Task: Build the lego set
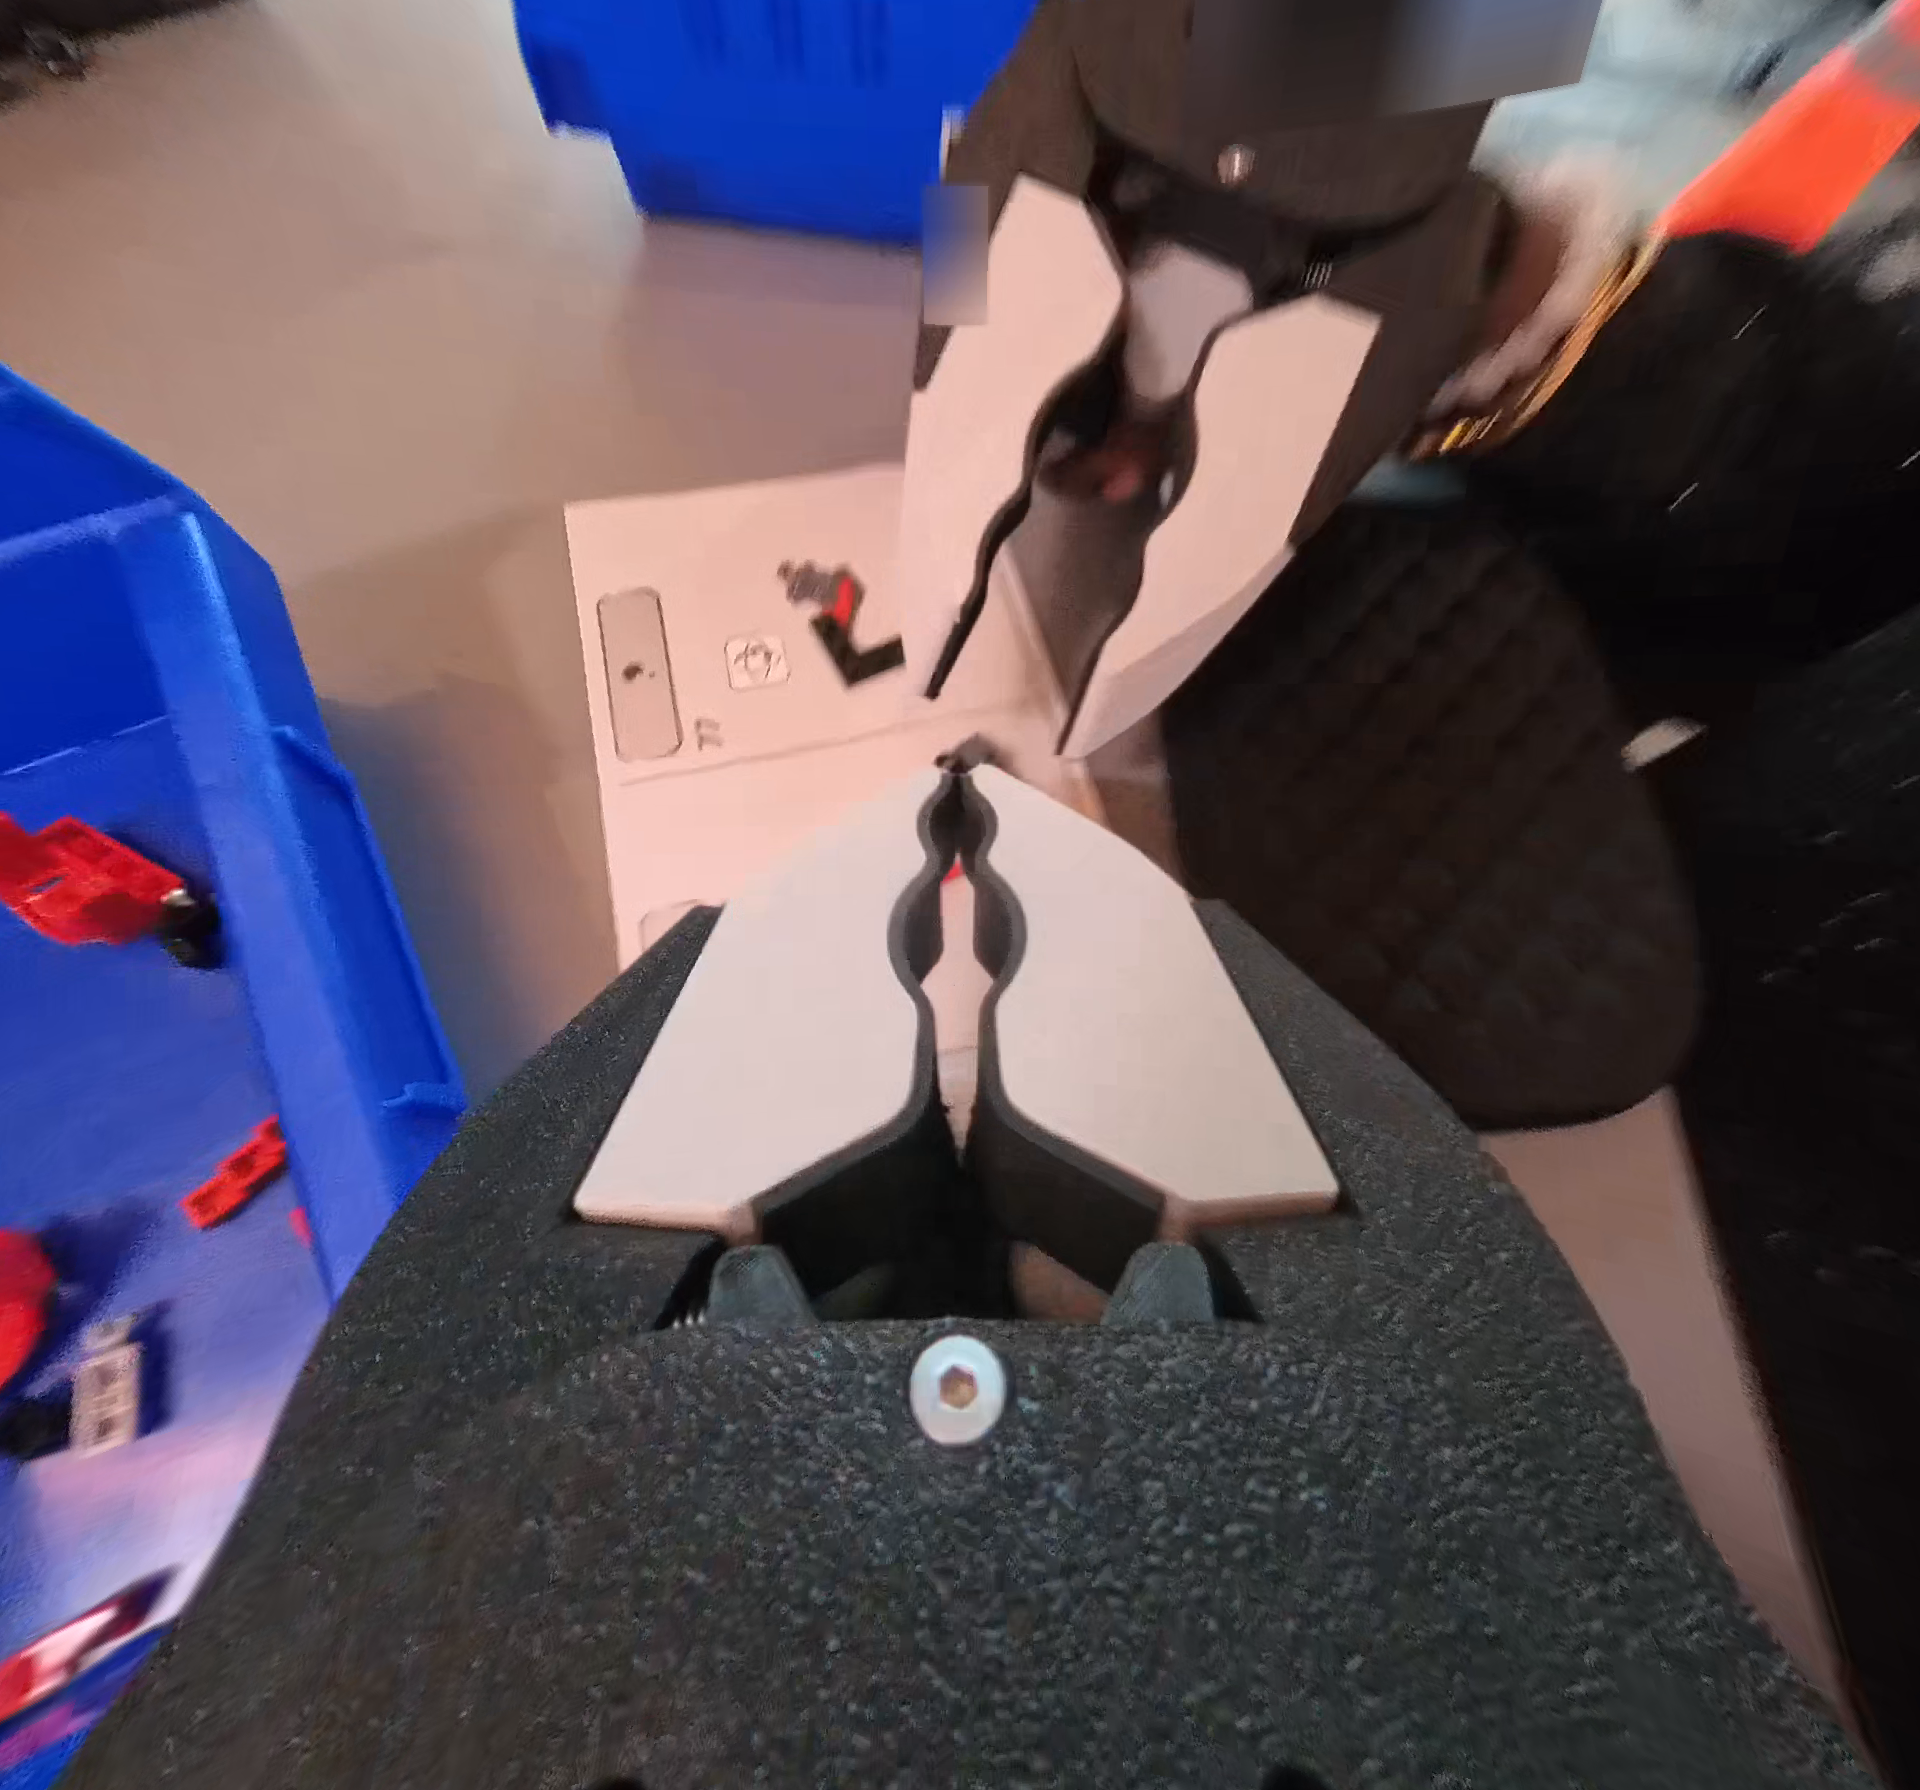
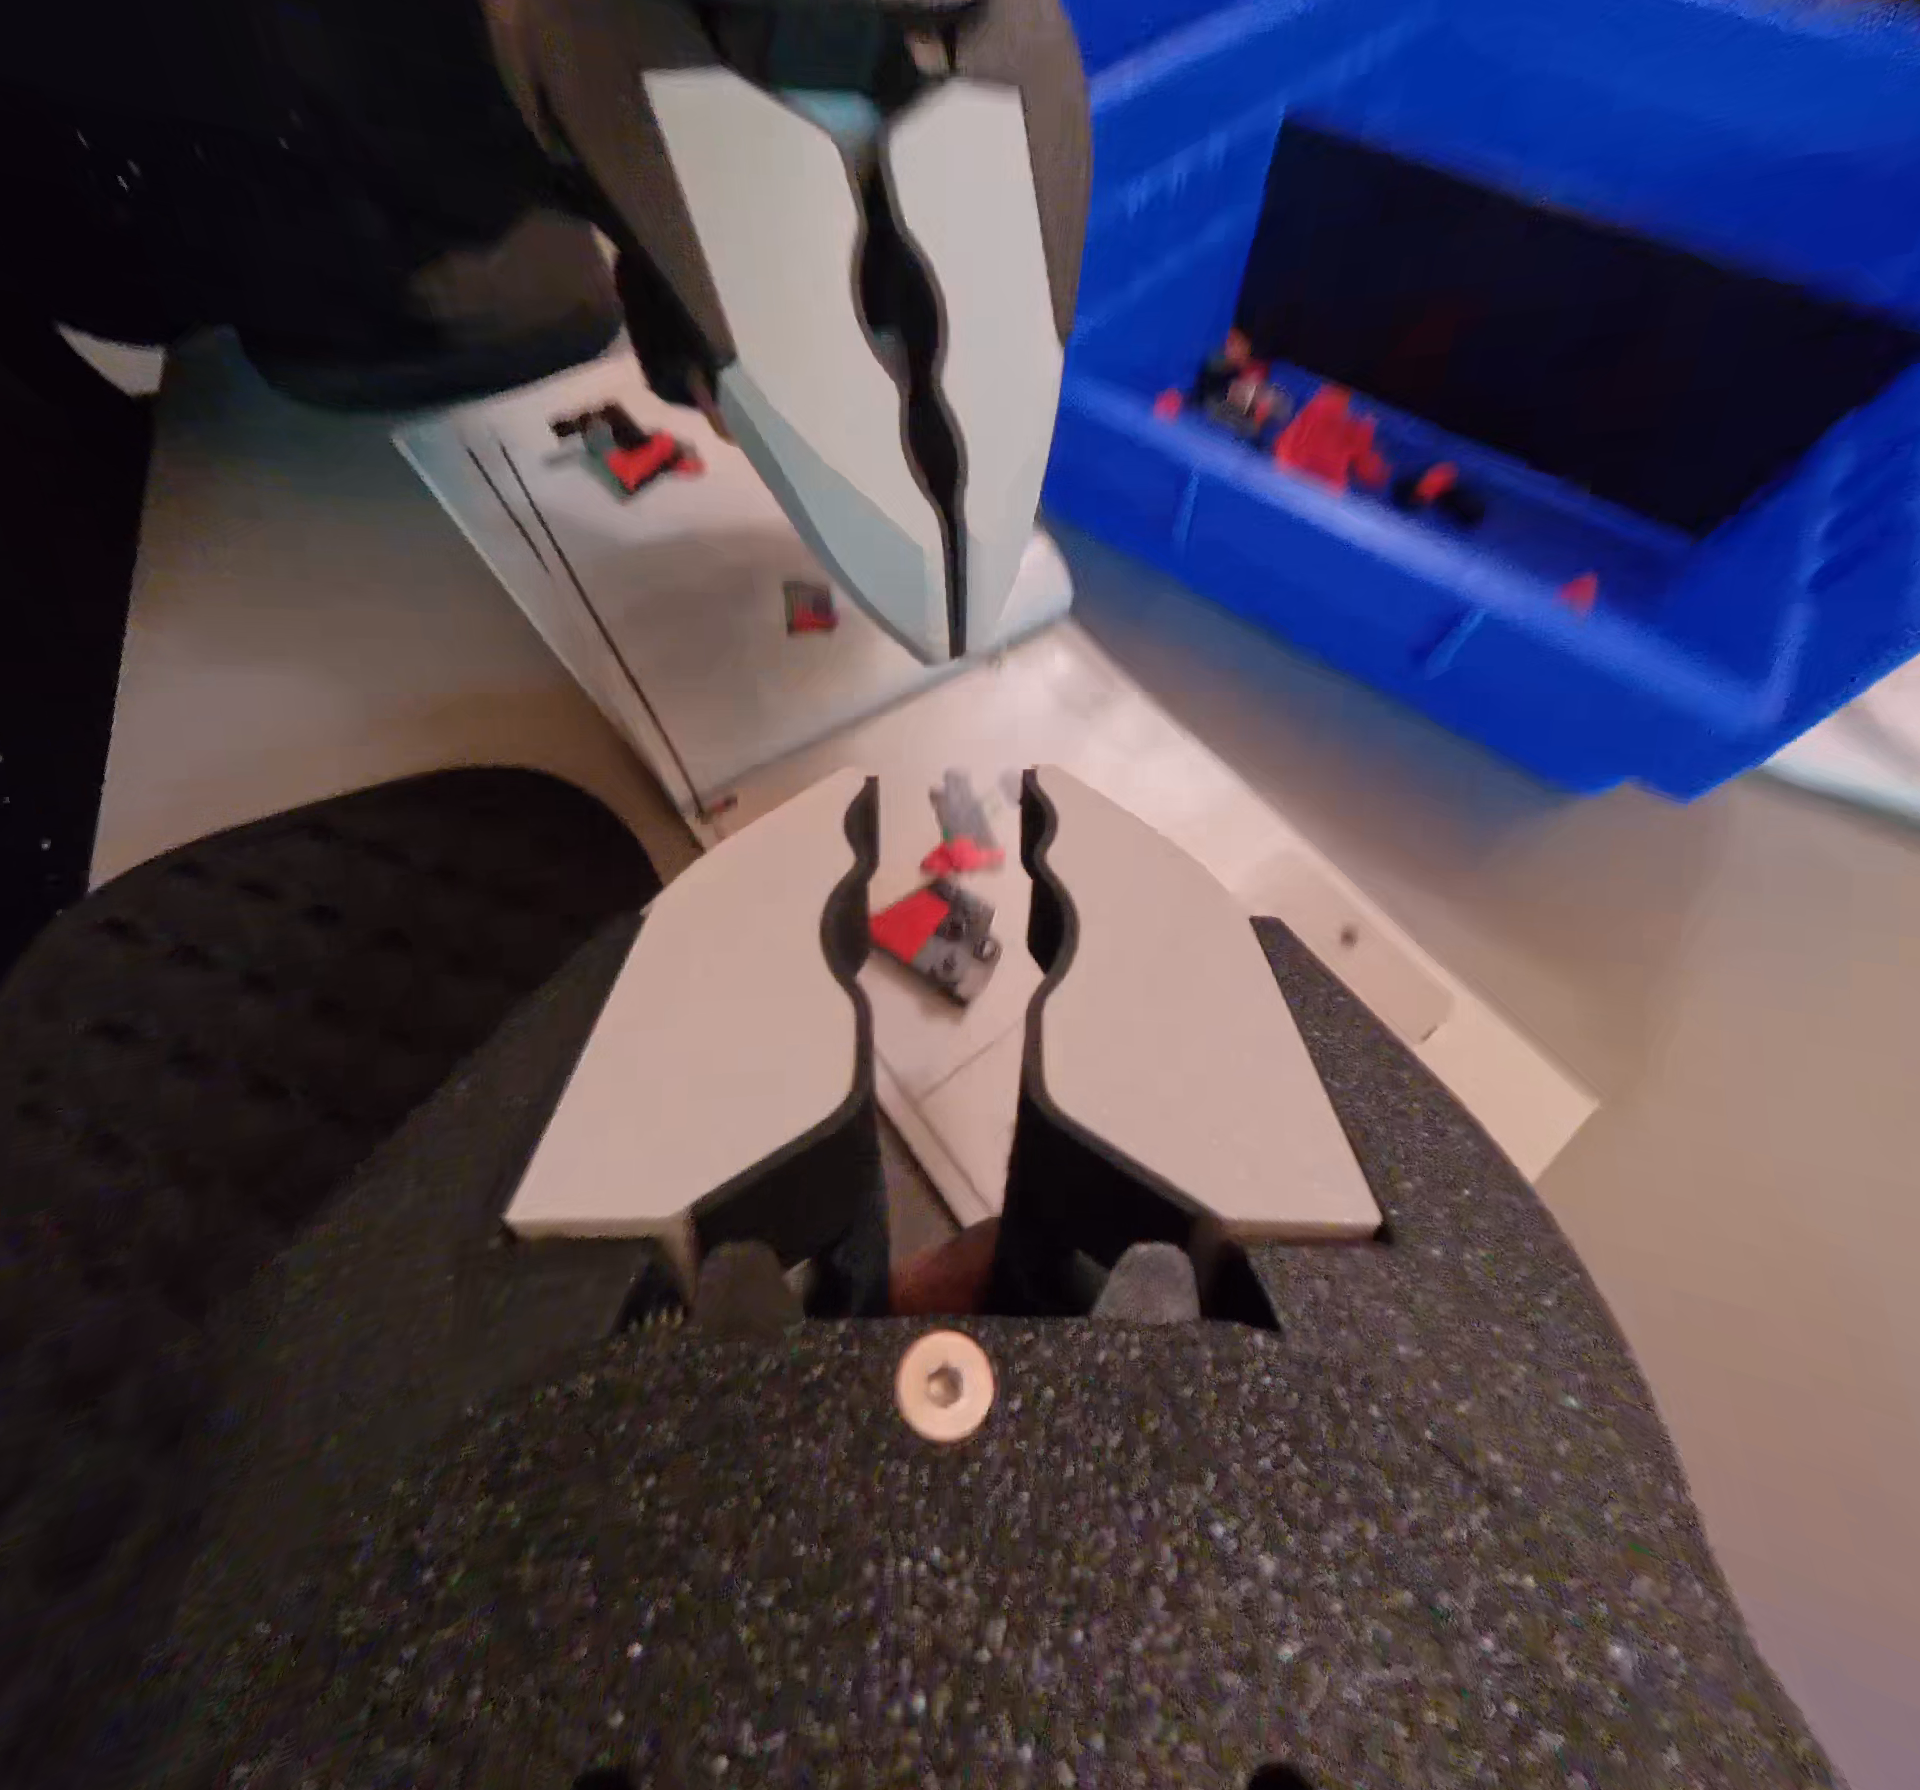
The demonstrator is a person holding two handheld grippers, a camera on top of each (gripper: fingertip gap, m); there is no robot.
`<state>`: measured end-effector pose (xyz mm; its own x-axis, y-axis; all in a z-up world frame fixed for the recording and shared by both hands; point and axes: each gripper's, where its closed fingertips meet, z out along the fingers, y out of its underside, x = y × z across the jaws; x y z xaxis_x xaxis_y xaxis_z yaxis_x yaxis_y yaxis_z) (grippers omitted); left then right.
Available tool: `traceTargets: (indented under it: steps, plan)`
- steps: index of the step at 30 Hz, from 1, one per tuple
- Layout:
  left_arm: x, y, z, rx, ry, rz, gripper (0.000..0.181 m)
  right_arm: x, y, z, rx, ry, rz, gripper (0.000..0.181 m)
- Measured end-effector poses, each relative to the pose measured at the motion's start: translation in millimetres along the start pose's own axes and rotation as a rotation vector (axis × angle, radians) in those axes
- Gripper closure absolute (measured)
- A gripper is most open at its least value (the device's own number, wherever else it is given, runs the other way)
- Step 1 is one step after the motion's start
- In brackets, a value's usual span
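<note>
The left gripper [image 1: 961, 776] is pinching its fingers together on a tiny dark piece [image 1: 964, 755] — too blurred to identify. The right gripper [image 2: 951, 784] is holding its fingers apart at frame centre, empty, framing a red-and-grey lego piece [image 2: 935, 940] lying on the instruction sheet [image 2: 665, 587].

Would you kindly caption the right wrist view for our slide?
Open right gripper above booklet; shut left gripper beside blue bin.

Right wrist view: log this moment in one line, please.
left gripper: shut, tips above booklet | right gripper: open over red-grey lego shape | blue bin: holds loose red parts
</note>
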<state>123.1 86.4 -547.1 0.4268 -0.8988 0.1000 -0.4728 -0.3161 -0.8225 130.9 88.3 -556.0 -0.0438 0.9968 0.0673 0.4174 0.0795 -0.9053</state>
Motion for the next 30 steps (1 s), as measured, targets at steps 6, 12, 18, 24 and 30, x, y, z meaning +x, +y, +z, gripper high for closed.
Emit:
traceTargets:
  steps: [6,12,18,24,30]
  plan:
    - [1.1,-26.5,-31.2,0.308,0.151,-0.311,0.181,-9.8,-35.7,-6.4,0.131,0.06,-0.175,0.163]
    - [-5.9,27.6,-3.1,-0.097,-0.01,-0.072,0.169,1.0,12.3,2.6,-0.095,0.032,-0.095,0.162]
    - [-11.9,48.7,27.8,-0.356,-0.085,0.223,0.162,5.3,19.3,-0.5,-0.088,0.034,-0.037,0.162]
    - [-6.0,50.8,39.7,-0.352,-0.014,0.174,0.168,5.8,19.1,-3.4,-0.087,0.046,-0.04,0.162]
    - [-10.4,46.0,37.2,-0.297,-0.042,0.09,0.174,4.9,18.5,-3.2,-0.083,0.049,-0.043,0.162]
